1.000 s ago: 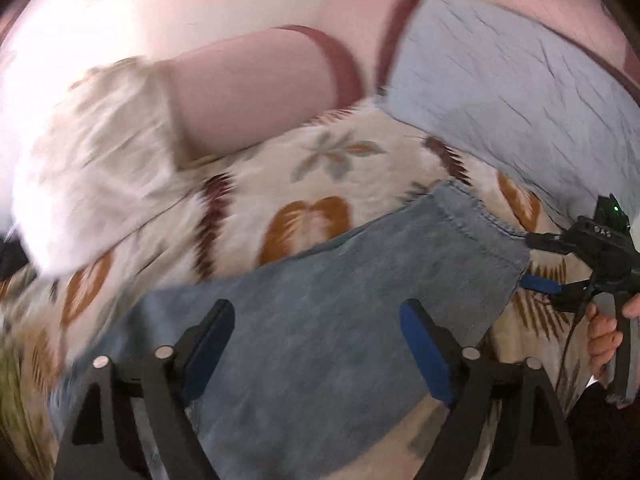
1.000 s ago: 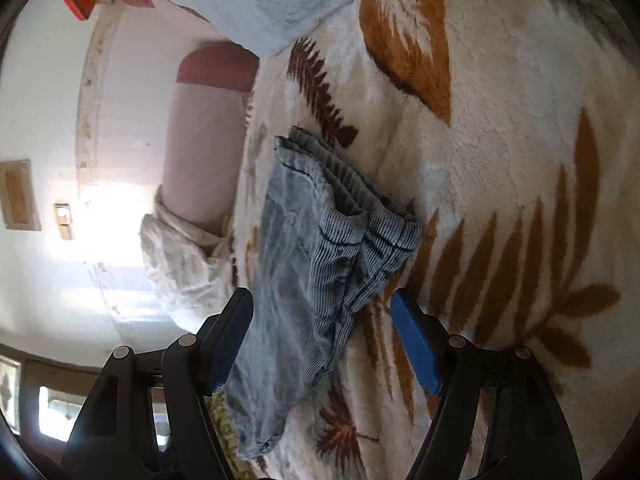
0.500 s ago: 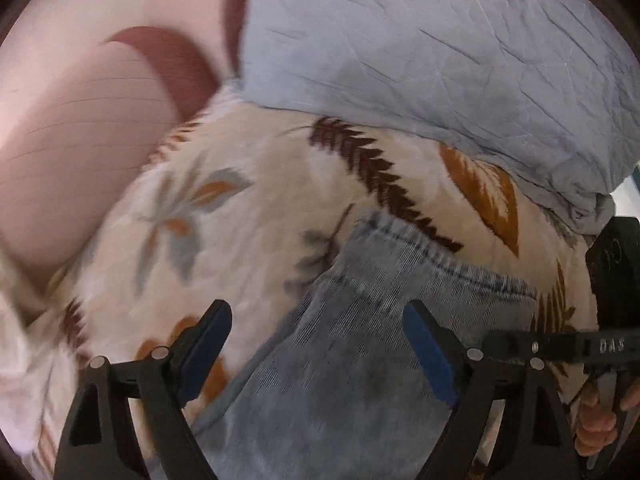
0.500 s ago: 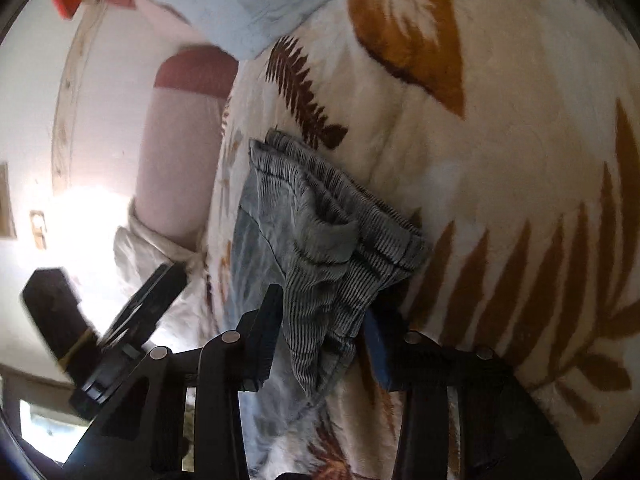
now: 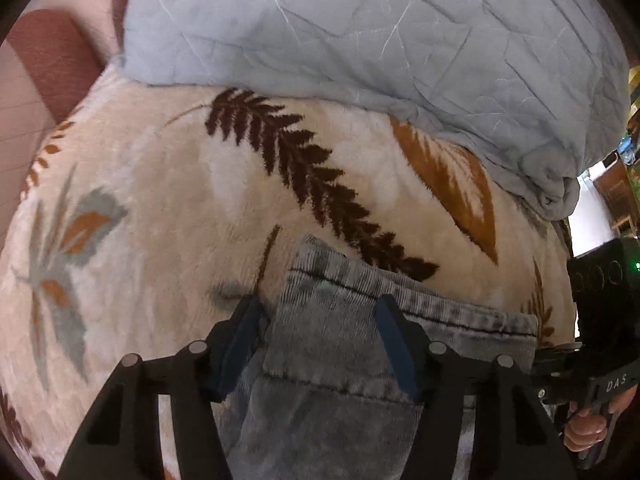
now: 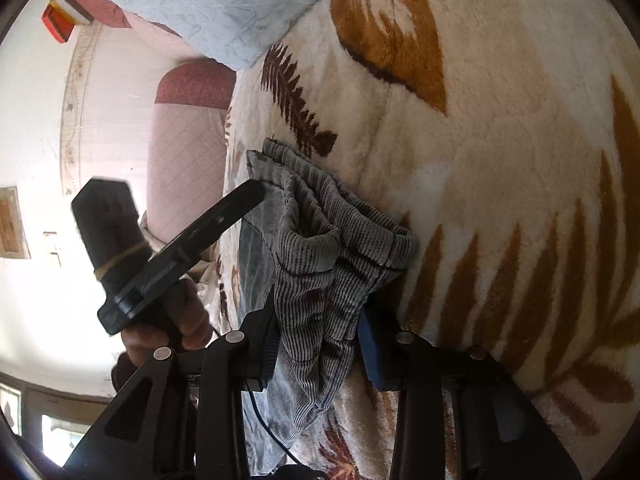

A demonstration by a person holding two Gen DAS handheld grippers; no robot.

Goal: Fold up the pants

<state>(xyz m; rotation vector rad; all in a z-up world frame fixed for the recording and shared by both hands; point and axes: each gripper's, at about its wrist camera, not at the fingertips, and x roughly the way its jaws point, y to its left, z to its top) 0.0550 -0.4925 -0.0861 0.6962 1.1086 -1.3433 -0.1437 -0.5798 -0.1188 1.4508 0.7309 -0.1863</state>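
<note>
Pants [image 5: 340, 364] of grey-blue corduroy sit between both sets of my jaws. On my left gripper [image 5: 320, 344] the two blue-padded fingers [image 5: 394, 344] are partly closed, spanning the hemmed end of the fabric; the left pad sits at the cloth's side edge and the right pad lies over the top of it, and I cannot tell whether they are actually pinching it. On my right gripper [image 6: 320, 340] the jaws stand narrow, with a bunched fold of the pants [image 6: 316, 280] filling the gap between the pads, so I read that as a grip on the cloth.

From the right wrist view I see the gathered end standing up in ridged folds, the lower part trailing toward the camera. My left gripper [image 6: 256, 196] reaches in from the left side there, its tip against the far corner of the fabric.

Outward from that, the pants lie on a cream fleece blanket [image 5: 160, 200] printed with brown and orange leaves. A pale blue quilt [image 5: 360, 32] covers the blanket's far edge. A pink bolster [image 6: 184, 160] lies beside the blanket.
</note>
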